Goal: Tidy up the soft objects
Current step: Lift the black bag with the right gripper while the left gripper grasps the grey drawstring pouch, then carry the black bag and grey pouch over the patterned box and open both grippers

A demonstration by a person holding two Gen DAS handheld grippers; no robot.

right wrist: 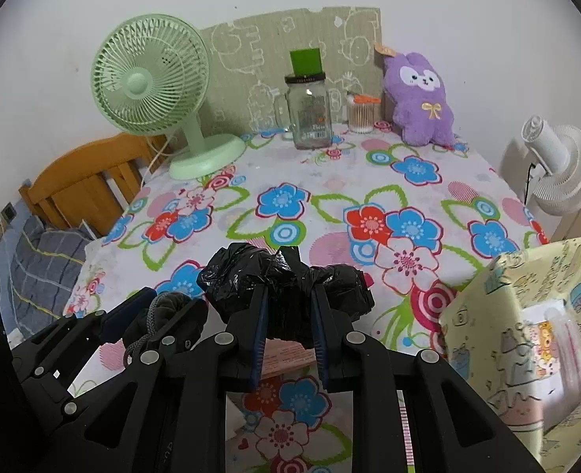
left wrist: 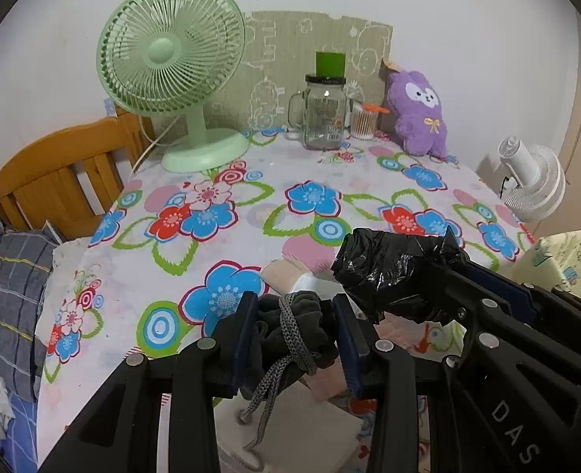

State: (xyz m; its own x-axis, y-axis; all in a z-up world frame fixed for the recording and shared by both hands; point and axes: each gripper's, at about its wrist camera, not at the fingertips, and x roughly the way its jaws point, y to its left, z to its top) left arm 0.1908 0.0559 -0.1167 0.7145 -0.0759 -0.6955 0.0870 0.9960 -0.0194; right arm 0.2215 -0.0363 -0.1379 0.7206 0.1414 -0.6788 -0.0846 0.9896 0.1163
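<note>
Left gripper (left wrist: 296, 339) clamped on dark drawstring pouch (left wrist: 290, 327), right gripper (right wrist: 290, 327) clamped on crumpled black plastic bag (right wrist: 282, 280), both lifted over near table edge, yellow box (right wrist: 527, 335) lying near-right, closest to right hand.

You have two fans here: one mint-green plastic desk fan (left wrist: 170, 52) and one white round fan (left wrist: 535, 177). One clear glass handled jar (left wrist: 325, 114), one purple plush toy (left wrist: 420, 112), one crumpled black plastic bag (right wrist: 286, 287), one dark grey corded cloth bundle (left wrist: 294, 327), one clear cotton-swab tub (left wrist: 364, 120).
</note>
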